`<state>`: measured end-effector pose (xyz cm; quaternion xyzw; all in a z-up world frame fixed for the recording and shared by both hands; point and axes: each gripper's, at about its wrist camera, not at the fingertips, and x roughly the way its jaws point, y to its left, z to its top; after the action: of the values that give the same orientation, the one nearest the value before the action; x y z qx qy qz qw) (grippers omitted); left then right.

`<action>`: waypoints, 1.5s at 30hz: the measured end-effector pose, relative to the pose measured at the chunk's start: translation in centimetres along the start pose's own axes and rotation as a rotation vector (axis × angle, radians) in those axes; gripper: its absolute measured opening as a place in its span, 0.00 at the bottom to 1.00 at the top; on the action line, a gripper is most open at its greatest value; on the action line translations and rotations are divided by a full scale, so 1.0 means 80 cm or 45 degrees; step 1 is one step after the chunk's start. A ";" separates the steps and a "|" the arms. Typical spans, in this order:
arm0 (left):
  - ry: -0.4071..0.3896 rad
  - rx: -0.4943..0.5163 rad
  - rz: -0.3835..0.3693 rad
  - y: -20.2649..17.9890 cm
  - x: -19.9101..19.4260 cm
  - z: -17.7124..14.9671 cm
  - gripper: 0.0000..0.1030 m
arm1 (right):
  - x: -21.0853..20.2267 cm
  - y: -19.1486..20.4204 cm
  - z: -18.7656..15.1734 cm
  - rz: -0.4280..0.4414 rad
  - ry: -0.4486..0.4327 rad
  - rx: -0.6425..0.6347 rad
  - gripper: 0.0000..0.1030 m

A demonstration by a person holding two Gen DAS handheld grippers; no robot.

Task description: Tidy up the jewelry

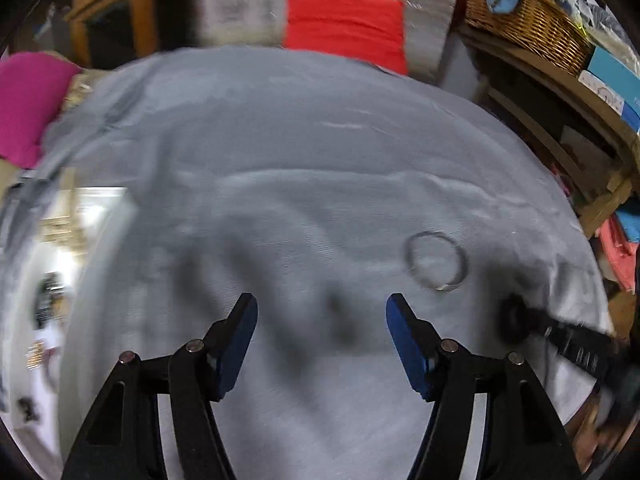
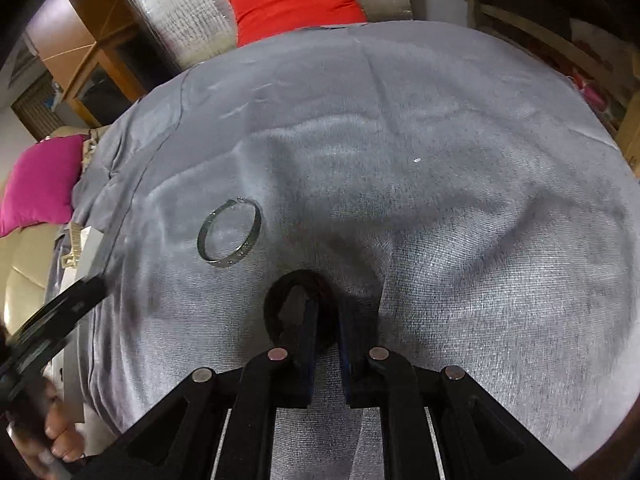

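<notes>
Step in hand: You are lifting or carrying one piece of jewelry, by my judgement. Your right gripper [image 2: 324, 320] is pinching a dark ring-shaped piece, likely a black bangle [image 2: 298, 306], over the grey cloth [image 2: 440, 160].

Right gripper state: Its blue pads [image 2: 308, 344] are standing close together, clamping one side of the black bangle. The rest of the loop is sticking out ahead and to the left of the tips.

Left gripper state: Your left gripper [image 1: 322, 330] is hanging wide open over the grey cloth, holding nothing.

Silver bangle: The silver bangle [image 2: 230, 234] is lying flat on the grey cloth, untouched. It is sitting near the black bangle, ahead of it and to its left, apart from it. In the left wrist view, it is lying just ahead and right of the open left gripper, outside the jaws.

Storage: At the left edge of the grey cloth a pale box-like thing [image 1: 92, 216] is showing, too blurred to identify.

Next move: You are likely needing to take the black bangle to wherever it belongs, then let go gently. Your open left gripper is well placed to reach for the silver bangle; being thin and flat, it may slide on the cloth.
</notes>
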<state>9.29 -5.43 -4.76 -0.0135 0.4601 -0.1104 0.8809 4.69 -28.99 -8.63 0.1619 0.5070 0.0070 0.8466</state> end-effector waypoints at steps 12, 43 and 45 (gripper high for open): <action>0.073 0.077 -0.089 -0.049 0.071 0.035 0.47 | 0.001 -0.009 0.003 0.137 0.035 0.088 0.38; -0.039 0.306 0.197 -0.035 0.034 0.004 0.47 | 0.000 -0.005 0.001 0.184 0.014 0.061 0.54; -0.044 0.300 0.198 -0.030 0.031 0.004 0.47 | 0.001 0.000 0.001 0.166 0.011 0.038 0.57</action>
<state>10.49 -8.34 -6.30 0.1238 0.4284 -0.0946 0.8901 4.83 -28.97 -8.64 0.2072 0.4991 0.0553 0.8396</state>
